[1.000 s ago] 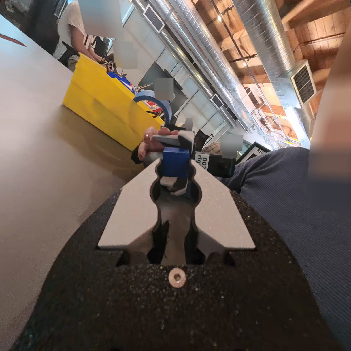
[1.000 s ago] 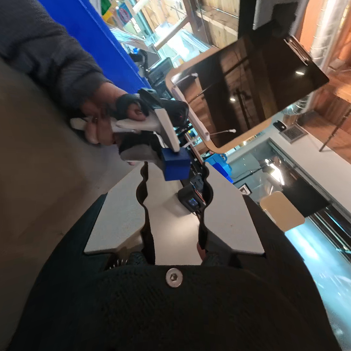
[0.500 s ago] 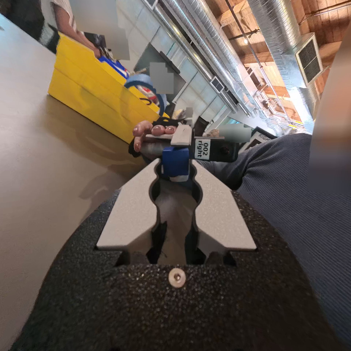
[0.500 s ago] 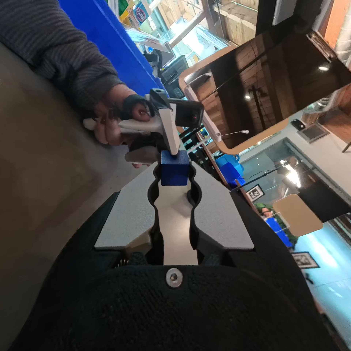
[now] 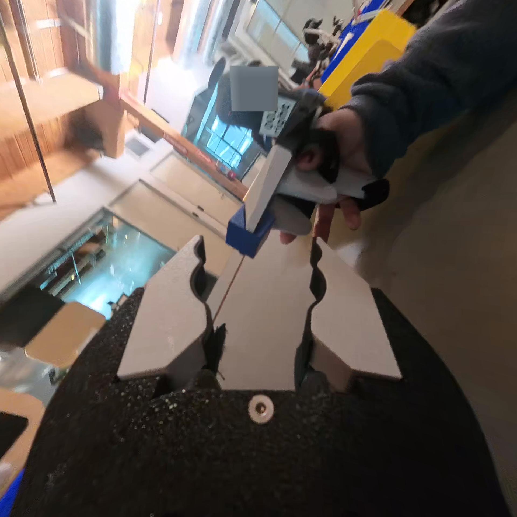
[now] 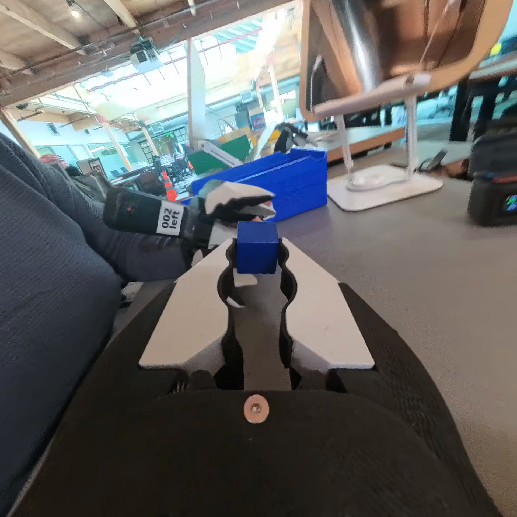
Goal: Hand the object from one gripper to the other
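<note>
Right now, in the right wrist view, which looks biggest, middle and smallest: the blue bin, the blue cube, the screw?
1. Bin, though it sits farther back.
2. Cube, close to the camera.
3. Screw, nearest yet smallest.

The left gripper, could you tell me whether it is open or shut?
Open: the left gripper shows a wide empty gap, apart from the blue cube.

Daylight floods both views from large windows point(image 6: 156, 92), blowing out to white glare in the left wrist view. The background there smears with motion blur; the right wrist view blurs toward its upper right. Wide-angle lenses bend straight lines near the edges.
</note>
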Demonstrator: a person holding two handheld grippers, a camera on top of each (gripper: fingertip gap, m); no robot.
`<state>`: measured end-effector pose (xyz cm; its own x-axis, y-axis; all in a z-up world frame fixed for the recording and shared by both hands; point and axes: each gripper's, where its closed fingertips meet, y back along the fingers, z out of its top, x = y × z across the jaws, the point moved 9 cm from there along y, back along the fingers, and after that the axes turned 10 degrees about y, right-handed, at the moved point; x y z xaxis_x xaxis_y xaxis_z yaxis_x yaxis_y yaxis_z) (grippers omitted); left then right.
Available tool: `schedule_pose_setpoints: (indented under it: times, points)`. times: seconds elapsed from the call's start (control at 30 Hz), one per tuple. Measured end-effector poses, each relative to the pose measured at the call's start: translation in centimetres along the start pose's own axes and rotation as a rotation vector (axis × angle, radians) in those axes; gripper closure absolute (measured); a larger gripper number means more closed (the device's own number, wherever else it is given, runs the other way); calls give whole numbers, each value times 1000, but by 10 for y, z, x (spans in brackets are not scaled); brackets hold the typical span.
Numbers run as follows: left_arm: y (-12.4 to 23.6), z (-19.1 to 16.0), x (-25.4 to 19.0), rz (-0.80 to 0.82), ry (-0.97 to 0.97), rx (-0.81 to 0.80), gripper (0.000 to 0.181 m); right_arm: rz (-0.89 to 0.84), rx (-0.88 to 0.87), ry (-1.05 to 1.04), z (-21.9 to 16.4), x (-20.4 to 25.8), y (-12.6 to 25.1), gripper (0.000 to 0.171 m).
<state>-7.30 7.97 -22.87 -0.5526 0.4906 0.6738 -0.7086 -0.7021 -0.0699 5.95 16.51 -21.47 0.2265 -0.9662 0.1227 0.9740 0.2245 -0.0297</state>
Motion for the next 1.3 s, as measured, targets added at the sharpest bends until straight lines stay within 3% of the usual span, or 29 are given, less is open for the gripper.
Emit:
schedule_pose_setpoints:
  times: [0.27, 0.37, 0.43, 0.53, 0.63, 0.7, 0.8, 0.93, 1.0, 1.13, 1.3]
  points:
    - [-1, 3, -7, -27, -72, -16, 129, 151, 52, -112, -6, 6, -4, 144]
    - [-1, 3, -10, -26, -114, -17, 150, 189, 65, -144, -9, 8, -6, 144]
    - [-2, 2, -10, -14, -124, 3, 155, 179, 74, -143, -10, 8, -6, 144]
    - [-10, -1, -2, 83, -85, 115, 155, 41, 38, -135, -7, 0, -6, 144]
    - [-18, -12, 6, 182, -58, 274, 155, -224, 69, -61, -1, -9, -6, 116]
    - [-21, -16, 10, 209, -30, 331, 155, -366, 140, 56, 1, -6, -8, 111]
    - [-24, -19, 11, 219, 3, 378, 155, -489, 230, 218, 2, 3, -17, 113]
    - [-25, -15, 7, 207, -23, 372, 155, -576, 298, 309, -4, 9, -25, 128]
    - [-25, -15, 6, 205, -37, 375, 155, -563, 290, 294, -7, 10, -27, 138]
    - [-19, -16, 7, 156, 12, 268, 156, -464, 260, 203, -5, 7, -23, 140]
    - [-8, -11, 10, 64, 144, 39, 145, -96, 35, -238, -3, 0, -12, 143]
